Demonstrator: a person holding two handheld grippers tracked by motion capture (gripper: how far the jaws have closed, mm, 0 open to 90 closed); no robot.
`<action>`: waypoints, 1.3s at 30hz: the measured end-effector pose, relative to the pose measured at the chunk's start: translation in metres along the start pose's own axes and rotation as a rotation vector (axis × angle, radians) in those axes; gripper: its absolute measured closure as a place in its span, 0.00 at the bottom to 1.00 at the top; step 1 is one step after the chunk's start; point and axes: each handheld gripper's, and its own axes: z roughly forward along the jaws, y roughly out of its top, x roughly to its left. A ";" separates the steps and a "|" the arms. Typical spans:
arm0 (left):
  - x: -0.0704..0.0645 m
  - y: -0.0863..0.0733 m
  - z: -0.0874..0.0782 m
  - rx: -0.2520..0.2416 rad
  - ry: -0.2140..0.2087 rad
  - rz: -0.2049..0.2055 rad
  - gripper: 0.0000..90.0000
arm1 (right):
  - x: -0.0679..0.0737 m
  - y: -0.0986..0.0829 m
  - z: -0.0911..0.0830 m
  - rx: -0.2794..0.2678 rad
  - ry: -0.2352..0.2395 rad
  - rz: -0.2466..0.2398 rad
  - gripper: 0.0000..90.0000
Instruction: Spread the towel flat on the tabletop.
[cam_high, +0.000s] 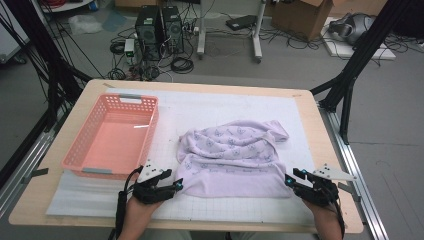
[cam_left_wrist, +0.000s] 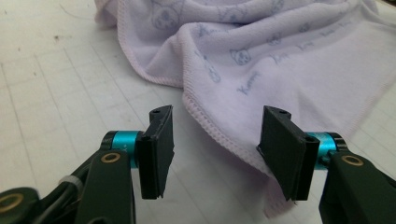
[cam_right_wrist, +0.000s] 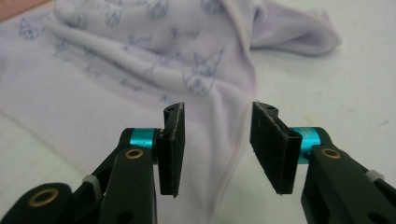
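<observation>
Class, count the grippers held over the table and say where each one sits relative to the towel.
2. The left gripper is at the towel's near left corner, beside the pink basket; the right gripper is at its near right corner. Both have open jaws around the towel's edge.

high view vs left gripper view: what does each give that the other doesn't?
High view alone: the pink basket, empty, left of the towel; the right gripper at the towel's near right corner; the whole crumpled towel.
Left gripper view alone: the left gripper with fingers open, straddling the towel's stitched hem, not clamped.
Both: lilac printed towel, white gridded mat.
</observation>
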 end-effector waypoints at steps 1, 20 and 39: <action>-0.001 0.000 -0.001 -0.002 -0.003 -0.008 0.50 | 0.001 -0.002 -0.001 0.009 -0.002 -0.008 0.60; -0.016 -0.006 0.005 0.090 -0.112 0.025 0.89 | 0.008 -0.015 0.008 0.191 -0.026 -0.083 0.97; -0.023 -0.022 -0.039 -0.043 -0.123 -0.053 0.93 | 0.019 -0.041 -0.055 0.099 -0.015 -0.025 0.96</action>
